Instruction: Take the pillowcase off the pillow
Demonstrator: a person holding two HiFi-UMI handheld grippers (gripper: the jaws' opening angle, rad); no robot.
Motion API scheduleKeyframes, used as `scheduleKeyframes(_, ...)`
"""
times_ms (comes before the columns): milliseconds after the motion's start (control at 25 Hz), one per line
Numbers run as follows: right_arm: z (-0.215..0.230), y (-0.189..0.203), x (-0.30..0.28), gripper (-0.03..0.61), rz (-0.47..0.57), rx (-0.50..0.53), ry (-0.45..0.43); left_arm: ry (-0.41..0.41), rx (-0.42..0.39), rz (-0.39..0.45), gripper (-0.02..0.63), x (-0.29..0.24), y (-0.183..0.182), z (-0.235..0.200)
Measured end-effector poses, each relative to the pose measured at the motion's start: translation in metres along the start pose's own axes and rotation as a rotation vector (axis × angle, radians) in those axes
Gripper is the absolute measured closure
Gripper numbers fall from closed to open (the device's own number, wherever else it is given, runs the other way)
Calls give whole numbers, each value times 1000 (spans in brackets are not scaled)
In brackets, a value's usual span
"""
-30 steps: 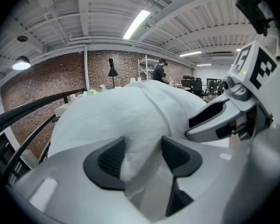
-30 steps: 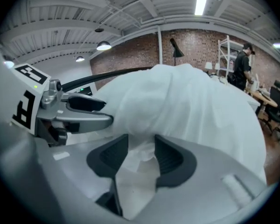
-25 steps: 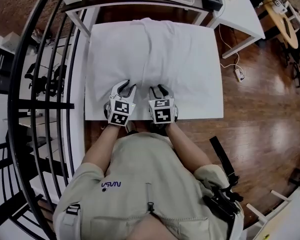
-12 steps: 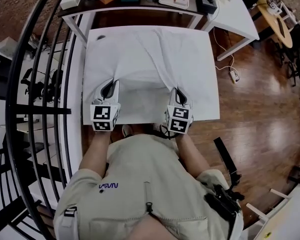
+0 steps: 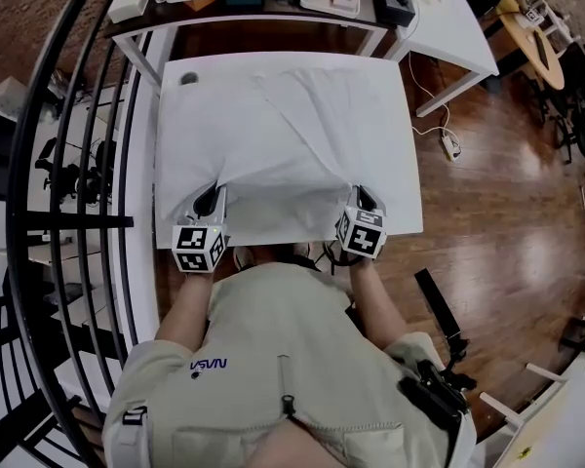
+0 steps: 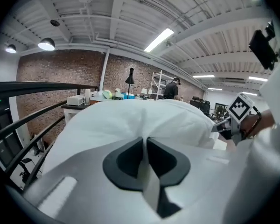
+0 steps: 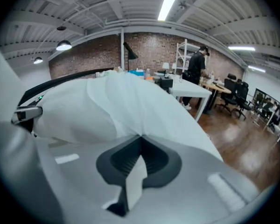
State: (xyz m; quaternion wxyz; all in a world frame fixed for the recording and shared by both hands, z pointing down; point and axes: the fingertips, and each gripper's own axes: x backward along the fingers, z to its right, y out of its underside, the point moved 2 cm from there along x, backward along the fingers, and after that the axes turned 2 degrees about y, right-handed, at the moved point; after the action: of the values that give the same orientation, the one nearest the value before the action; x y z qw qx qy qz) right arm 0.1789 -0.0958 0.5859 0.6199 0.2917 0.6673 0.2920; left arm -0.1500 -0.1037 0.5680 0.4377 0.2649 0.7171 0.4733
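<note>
Your left claw [image 5: 212,195] and right claw [image 5: 361,201] have just clamped shut on the near hem of the pillowcase [image 5: 283,135] and spread wide apart, stretching its mouth open on the desk [image 5: 169,76], so it looks ready for peeling.

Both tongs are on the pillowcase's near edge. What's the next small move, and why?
Probably lift both edges slightly and draw them toward the person to open the mouth. The left tongs and right tongs are each shut on the pillowcase hem, spread wide, and the case looks stuffed.
</note>
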Motion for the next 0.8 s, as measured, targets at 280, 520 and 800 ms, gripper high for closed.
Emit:
scheduleKeyframes(280, -10, 5, 14, 527, -43, 54, -83, 98, -13, -11, 486, 3, -7, 25)
scheduleKeyframes(520, -30, -33, 45, 500, 58, 116, -167, 141, -16, 46, 420, 18, -44, 44)
scheduleKeyframes(800, -46, -91, 57, 500, 214, 126, -249, 161, -69, 126, 404, 4, -94, 61)
